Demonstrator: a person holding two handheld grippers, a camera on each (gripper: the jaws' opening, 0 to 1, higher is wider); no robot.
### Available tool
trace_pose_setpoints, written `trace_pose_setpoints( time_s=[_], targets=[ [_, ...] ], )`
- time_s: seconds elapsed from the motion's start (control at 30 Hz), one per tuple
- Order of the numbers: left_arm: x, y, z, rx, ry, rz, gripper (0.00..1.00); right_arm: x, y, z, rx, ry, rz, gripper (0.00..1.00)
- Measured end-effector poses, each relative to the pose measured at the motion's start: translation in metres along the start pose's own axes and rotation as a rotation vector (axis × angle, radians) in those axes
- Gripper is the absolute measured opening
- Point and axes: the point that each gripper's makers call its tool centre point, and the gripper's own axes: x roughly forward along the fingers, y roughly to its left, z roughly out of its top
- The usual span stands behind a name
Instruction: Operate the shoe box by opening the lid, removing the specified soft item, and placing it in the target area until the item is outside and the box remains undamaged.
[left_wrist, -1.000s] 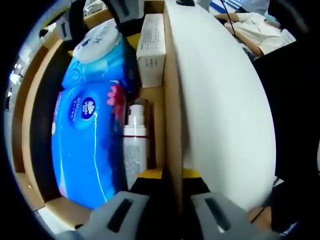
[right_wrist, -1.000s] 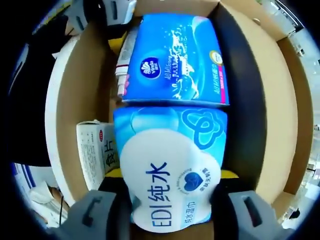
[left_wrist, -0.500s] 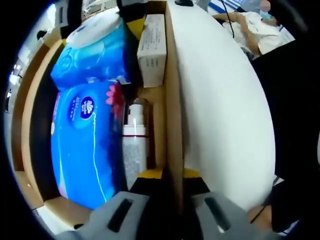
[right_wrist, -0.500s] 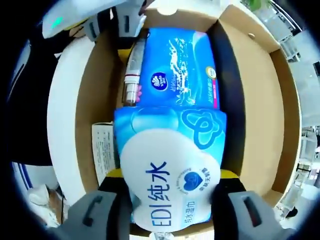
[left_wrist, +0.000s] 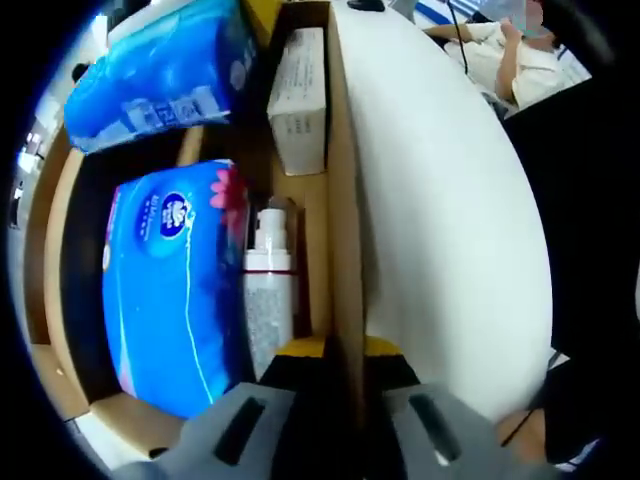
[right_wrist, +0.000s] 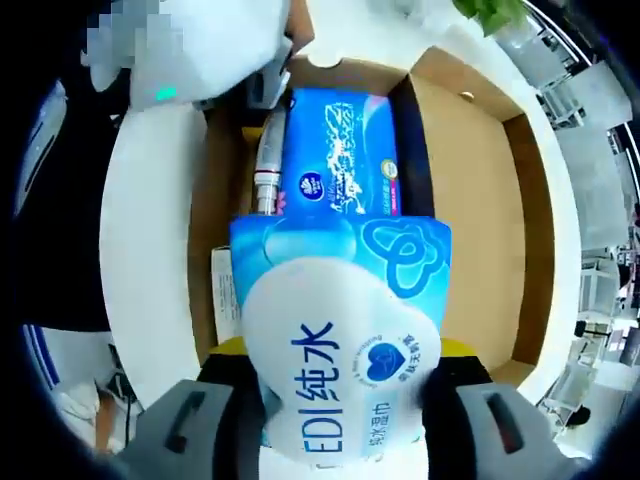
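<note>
The open cardboard shoe box (left_wrist: 345, 230) rests on a white table. My left gripper (left_wrist: 345, 352) is shut on the box's near side wall, which stands between its jaws. Inside lies a blue tissue pack (left_wrist: 170, 290) with a pump bottle (left_wrist: 270, 290) and a small white carton (left_wrist: 300, 100) beside it. My right gripper (right_wrist: 340, 347) is shut on a soft blue-and-white wet wipes pack (right_wrist: 335, 340), held well above the box (right_wrist: 215, 200). The same wipes pack (left_wrist: 150, 70) hangs at the upper left of the left gripper view, clear of the box's contents.
The box's lid (right_wrist: 475, 200) lies folded open on the far side. The round white table (left_wrist: 450, 220) spreads around the box. A person in white (left_wrist: 510, 60) sits beyond the table's edge. Shelving and chairs (right_wrist: 600, 130) stand past the lid side.
My right gripper has risen with the wipes pack, lifting it off the tissue pack and out of the box. The left gripper still clamps the wall in the same place.
</note>
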Motion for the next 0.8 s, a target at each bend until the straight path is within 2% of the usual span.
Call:
trace_pose_setpoints(
  time_s=[0.3, 0.6, 0.67, 0.8],
  targets=[
    [0.001, -0.002, 0.0, -0.005, -0.002, -0.003, 0.05, -0.024, -0.001, -0.011, 0.03, -0.012, -0.052, 0.63],
    [0.001, -0.003, -0.001, -0.01, -0.002, -0.004, 0.05, -0.033, -0.001, -0.023, 0.051, 0.0, -0.045, 0.63],
    [0.001, -0.003, -0.001, -0.015, -0.005, -0.007, 0.06, -0.041, -0.004, -0.032, 0.039, -0.007, -0.069, 0.63],
    [0.0, -0.002, -0.001, -0.017, -0.006, -0.01, 0.06, -0.045, -0.002, -0.037, 0.034, -0.013, -0.069, 0.63]
  ],
)
